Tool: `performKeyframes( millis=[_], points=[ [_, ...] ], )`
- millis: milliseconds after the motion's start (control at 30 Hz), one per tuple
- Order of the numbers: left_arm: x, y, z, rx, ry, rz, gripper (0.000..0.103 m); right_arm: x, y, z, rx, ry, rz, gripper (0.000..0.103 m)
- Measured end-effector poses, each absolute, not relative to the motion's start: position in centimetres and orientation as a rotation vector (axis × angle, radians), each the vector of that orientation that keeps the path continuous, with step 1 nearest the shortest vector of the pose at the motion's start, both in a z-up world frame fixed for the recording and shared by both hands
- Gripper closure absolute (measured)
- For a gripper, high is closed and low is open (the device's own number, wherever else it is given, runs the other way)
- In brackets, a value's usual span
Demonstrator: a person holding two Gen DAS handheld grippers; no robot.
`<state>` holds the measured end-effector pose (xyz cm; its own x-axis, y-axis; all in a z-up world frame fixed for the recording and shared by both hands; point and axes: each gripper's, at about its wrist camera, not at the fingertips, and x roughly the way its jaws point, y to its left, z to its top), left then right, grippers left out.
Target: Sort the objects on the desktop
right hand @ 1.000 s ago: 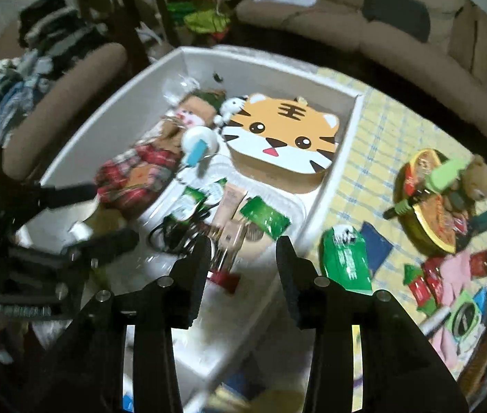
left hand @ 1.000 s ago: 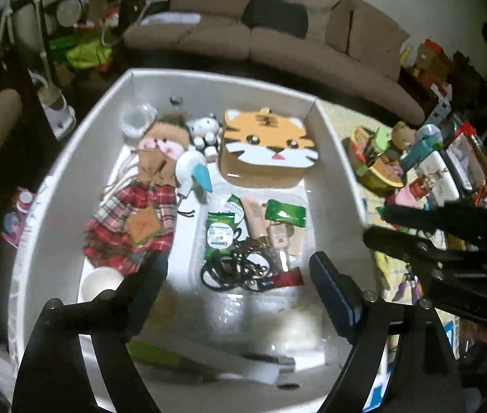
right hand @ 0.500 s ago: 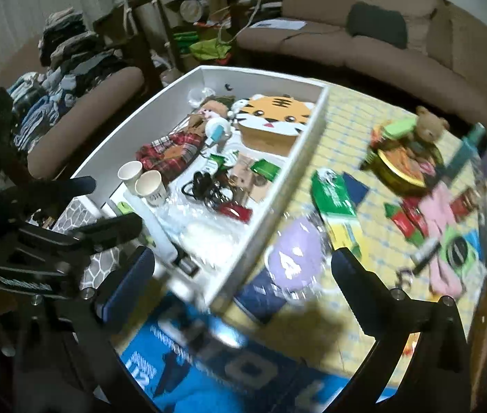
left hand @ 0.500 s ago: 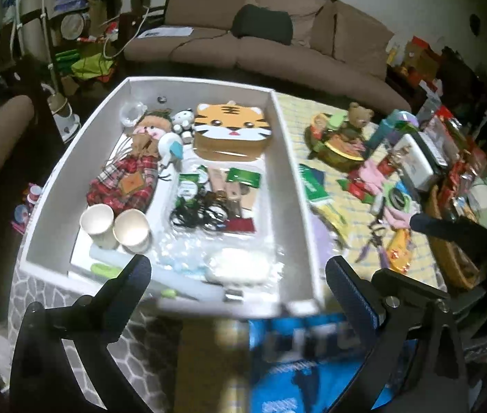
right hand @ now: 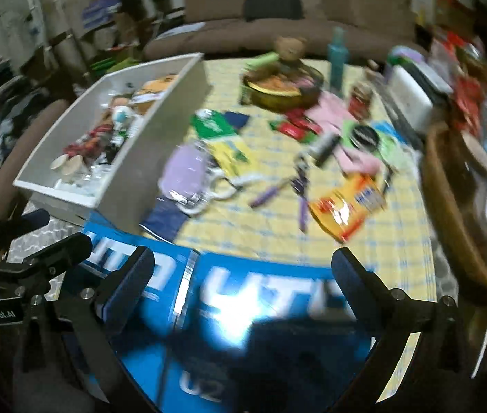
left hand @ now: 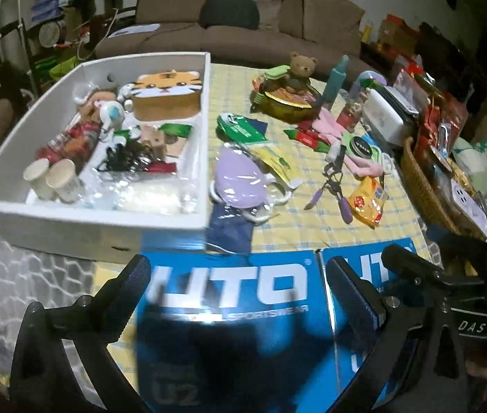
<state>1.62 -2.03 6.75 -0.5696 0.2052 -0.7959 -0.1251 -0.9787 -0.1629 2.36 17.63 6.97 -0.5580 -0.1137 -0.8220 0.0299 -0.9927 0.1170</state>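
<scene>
Yellow tablecloth [left hand: 312, 227] lies under both wide-open, empty tools; only left view shows tiger box [left hand: 167, 94] clearly.

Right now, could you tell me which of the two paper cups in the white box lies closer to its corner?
The whiter paper cup, leftmost of the pair; the beige paper cup lies beside it, further from that corner of the white box.

A lived-in home living room is showing here. A long brown sofa [left hand: 243, 31] with a dark cushion [left hand: 229, 12] is running along the far wall. Crowded shelves of household clutter [left hand: 54, 10] are standing at the far left. On the worktop, a yellow checked cloth [left hand: 312, 213] is lying under toys and toiletries: a teddy bear [left hand: 300, 69], a tiger-face box [left hand: 167, 98] sitting in a white tray [left hand: 88, 220], and a wicker basket [left hand: 422, 186] at the right.
</scene>
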Motion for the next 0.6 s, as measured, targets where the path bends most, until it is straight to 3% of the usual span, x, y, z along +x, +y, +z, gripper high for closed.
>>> performKeyframes(
  millis=[433, 600],
  points=[
    [0.7, 0.3, 2.3, -1.389, -0.014, 2.676, 0.000, 2.9, 20.1, 1.9, 1.505, -0.229, -2.747, 0.000],
    [0.5, 0.7, 1.0, -1.391, 0.048, 2.701, 0.000, 2.7, 19.1, 1.2, 1.518, -0.075, -2.821, 0.000]
  ],
)
